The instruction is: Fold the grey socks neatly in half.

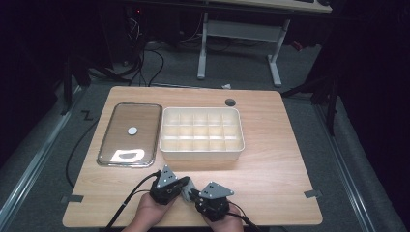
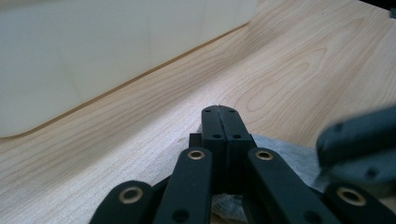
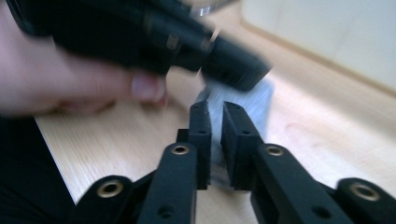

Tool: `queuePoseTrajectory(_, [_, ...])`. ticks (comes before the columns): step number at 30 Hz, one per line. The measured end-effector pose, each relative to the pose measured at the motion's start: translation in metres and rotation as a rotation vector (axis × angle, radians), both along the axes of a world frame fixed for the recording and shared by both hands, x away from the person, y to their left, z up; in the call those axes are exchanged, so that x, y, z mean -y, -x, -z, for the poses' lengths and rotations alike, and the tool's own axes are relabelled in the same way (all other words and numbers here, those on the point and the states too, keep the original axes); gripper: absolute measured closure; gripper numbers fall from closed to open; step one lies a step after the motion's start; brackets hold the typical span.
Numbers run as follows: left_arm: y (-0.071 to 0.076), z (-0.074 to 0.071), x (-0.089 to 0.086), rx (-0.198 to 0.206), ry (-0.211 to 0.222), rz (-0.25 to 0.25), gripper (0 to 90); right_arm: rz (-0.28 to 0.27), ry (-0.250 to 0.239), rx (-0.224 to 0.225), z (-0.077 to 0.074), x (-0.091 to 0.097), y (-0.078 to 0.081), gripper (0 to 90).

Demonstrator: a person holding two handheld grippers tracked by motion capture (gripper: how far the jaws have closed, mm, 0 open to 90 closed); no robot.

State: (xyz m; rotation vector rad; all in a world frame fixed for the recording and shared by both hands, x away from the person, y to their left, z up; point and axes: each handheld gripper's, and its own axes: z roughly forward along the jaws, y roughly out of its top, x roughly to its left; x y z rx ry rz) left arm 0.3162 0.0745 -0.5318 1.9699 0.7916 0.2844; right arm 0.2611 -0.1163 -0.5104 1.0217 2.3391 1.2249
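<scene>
While pinched at both ends, grey cloth (image 1: 187,186) between left gripper (image 1: 181,185) and right gripper (image 1: 194,194), fingers of both clamped on it, near bench (image 1: 270,164) front edge.

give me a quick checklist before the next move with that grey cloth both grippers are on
1. Left gripper shut on the grey cloth: ok, jaws closed with cloth beneath them.
2. Right gripper gripping the cloth: ok, cloth sits between its jaws.
3. Cloth fold state: cannot tell, the view is blurred.
4. Divided tray compartments free: ok, they look empty.
5. Glass lid out of the way: ok, flat to the tray's left.
6. Table space near the grippers: ok.
</scene>
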Motion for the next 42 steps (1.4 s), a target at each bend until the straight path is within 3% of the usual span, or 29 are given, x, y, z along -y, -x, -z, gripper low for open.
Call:
queuePoseTrajectory(3, [0.000,0.000,0.000,0.002,-0.001,0.000,90.0,0.026,-0.015,-0.023,-0.006,0.003,-0.007,73.6])
queuePoseTrajectory(8, [0.001,0.000,-0.001,0.005,0.001,-0.005,89.9,0.073,-0.024,-0.148,0.003,0.000,-0.022,46.2])
queuePoseTrajectory(10, [0.002,-0.001,-0.001,0.016,-0.005,-0.007,89.9,0.088,-0.027,-0.169,0.007,0.001,-0.025,43.0])
queuePoseTrajectory(13, [0.004,-0.001,-0.002,0.024,0.006,-0.010,89.7,0.085,-0.048,-0.229,0.013,0.003,-0.029,43.0])
queuePoseTrajectory(16, [0.005,-0.002,-0.004,0.034,0.014,-0.010,83.1,0.072,-0.078,-0.269,0.017,0.005,-0.032,43.7])
queuePoseTrajectory(20, [0.006,-0.010,-0.011,0.062,0.024,-0.030,78.5,0.048,-0.080,-0.285,0.017,0.004,-0.033,46.6])
queuePoseTrajectory(22, [0.007,-0.018,-0.021,0.087,0.052,-0.060,72.9,0.031,-0.075,-0.289,0.016,0.003,-0.034,47.9])
queuePoseTrajectory(26, [0.016,-0.032,-0.053,0.145,0.023,-0.113,66.3,0.009,-0.072,-0.309,0.015,0.002,-0.036,53.0])
queuePoseTrajectory(29, [0.021,-0.029,-0.074,0.168,-0.036,-0.152,63.5,-0.006,-0.067,-0.316,0.014,0.001,-0.037,53.7])
queuePoseTrajectory(31, [0.025,-0.023,-0.088,0.190,-0.033,-0.182,63.5,-0.011,-0.066,-0.325,0.014,0.000,-0.038,53.6])
queuePoseTrajectory(33, [0.026,-0.018,-0.100,0.175,-0.006,-0.199,63.7,-0.018,-0.067,-0.337,0.014,-0.002,-0.038,53.8])
queuePoseTrajectory(35, [0.024,-0.016,-0.105,0.157,-0.011,-0.207,63.0,-0.030,-0.054,-0.344,0.013,-0.005,-0.038,55.3])
queuePoseTrajectory(37, [0.022,-0.014,-0.107,0.148,-0.017,-0.217,60.8,-0.056,-0.042,-0.346,0.012,-0.009,-0.037,62.4])
queuePoseTrajectory(42, [0.019,-0.013,-0.110,0.154,-0.035,-0.222,57.6,-0.077,0.012,-0.286,0.004,-0.014,-0.033,68.7])
